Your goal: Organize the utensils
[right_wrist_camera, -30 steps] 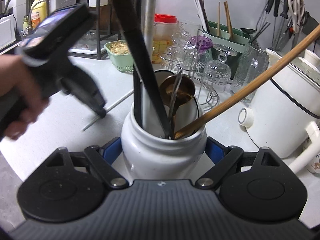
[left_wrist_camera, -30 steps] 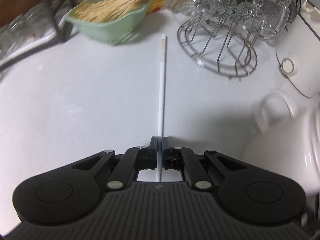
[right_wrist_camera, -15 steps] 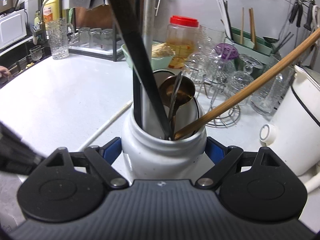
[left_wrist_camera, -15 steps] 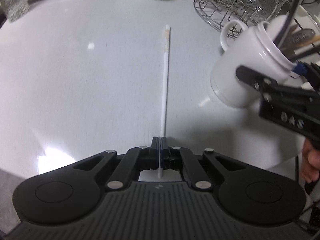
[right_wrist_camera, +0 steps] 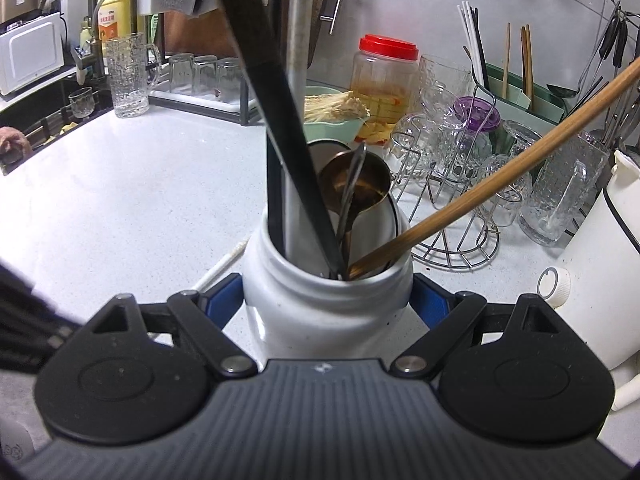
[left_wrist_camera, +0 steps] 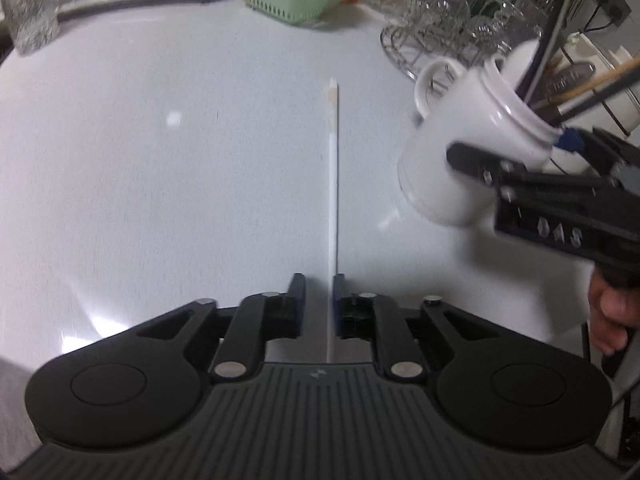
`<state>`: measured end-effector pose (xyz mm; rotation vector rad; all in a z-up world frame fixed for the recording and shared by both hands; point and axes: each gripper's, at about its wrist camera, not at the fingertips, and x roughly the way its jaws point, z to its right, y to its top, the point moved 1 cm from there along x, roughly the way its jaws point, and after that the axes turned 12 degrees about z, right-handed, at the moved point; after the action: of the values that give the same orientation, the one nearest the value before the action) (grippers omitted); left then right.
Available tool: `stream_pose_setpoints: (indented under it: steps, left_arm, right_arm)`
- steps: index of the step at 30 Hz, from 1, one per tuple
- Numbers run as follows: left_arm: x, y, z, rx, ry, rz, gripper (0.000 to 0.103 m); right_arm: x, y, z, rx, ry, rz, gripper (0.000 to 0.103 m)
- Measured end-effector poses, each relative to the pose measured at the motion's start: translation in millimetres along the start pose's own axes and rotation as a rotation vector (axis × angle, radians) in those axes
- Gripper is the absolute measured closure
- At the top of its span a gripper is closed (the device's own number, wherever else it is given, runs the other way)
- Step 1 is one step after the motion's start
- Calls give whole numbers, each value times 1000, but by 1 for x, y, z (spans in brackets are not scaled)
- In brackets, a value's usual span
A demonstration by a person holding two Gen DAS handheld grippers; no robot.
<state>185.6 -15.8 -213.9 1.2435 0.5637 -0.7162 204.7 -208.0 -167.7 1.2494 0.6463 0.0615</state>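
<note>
Loosening around a single white chopstick (left_wrist_camera: 333,184), my left claw (left_wrist_camera: 319,300) has its jaws opening, with a clear gap on the left pad's side while the stick lies against the right pad; I cannot tell whether any pressure is left on it. The stick runs straight away from me over the white countertop (left_wrist_camera: 160,184), its far tip discoloured, and whether it rests on the surface or is tipped just above it I cannot say. I judge it light, rigid and smooth, so it will roll or slide out of a loose pinch; the near end, gripped squarely across its width, looks the sensible place to take it. Far off on the left, a green basket (left_wrist_camera: 296,4) holds a heap of pale thin sticks. To the right, my right claw (right_wrist_camera: 328,300) is clamped across the neck of a white ceramic jar (right_wrist_camera: 320,304) with a loop handle, tilted toward the left claw and lifted clear of the counter in the left view. That jar is hard, glossy and breakable, and top-heavy with its load: black handles, a metal ladle (right_wrist_camera: 356,192), and a long wooden handle (right_wrist_camera: 500,184) leaning out right. Beyond it stands a wire rack (right_wrist_camera: 456,236) of glasses.
</note>
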Motion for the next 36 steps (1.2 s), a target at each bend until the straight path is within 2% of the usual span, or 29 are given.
stream_pose_setpoints:
  steps: [4, 9, 12, 16, 18, 20, 22, 23, 28, 36]
  left_arm:
    - [19, 27, -4, 6, 7, 60, 79]
    - [49, 63, -6, -18, -8, 95, 79]
    - [60, 73, -5, -27, -38, 106, 79]
    - [85, 82, 6, 12, -54, 105, 80]
    - [94, 82, 11, 42, -43, 98, 82]
    - [96, 83, 20, 109, 3, 97, 85]
    - [97, 82, 26, 147, 20, 81, 94]
    - [96, 81, 26, 148, 24, 77, 94]
    - [81, 69, 17, 96, 48, 43, 96]
    - [40, 28, -4, -6, 72, 2, 96]
  right_arm:
    - [0, 0, -1, 2, -3, -2, 12]
    - [-1, 0, -2, 5, -8, -3, 12]
    - [-2, -1, -1, 3, -4, 1, 12]
    - [-3, -2, -1, 2, -2, 5, 12]
    - [-3, -2, -1, 2, 0, 6, 12]
    - [-3, -3, 0, 1, 2, 7, 12]
    - [-3, -3, 0, 0, 3, 8, 12]
    - [-3, -3, 0, 1, 3, 8, 12]
    - [-2, -2, 0, 5, 1, -2, 12]
    - [0, -1, 0, 1, -2, -7, 12]
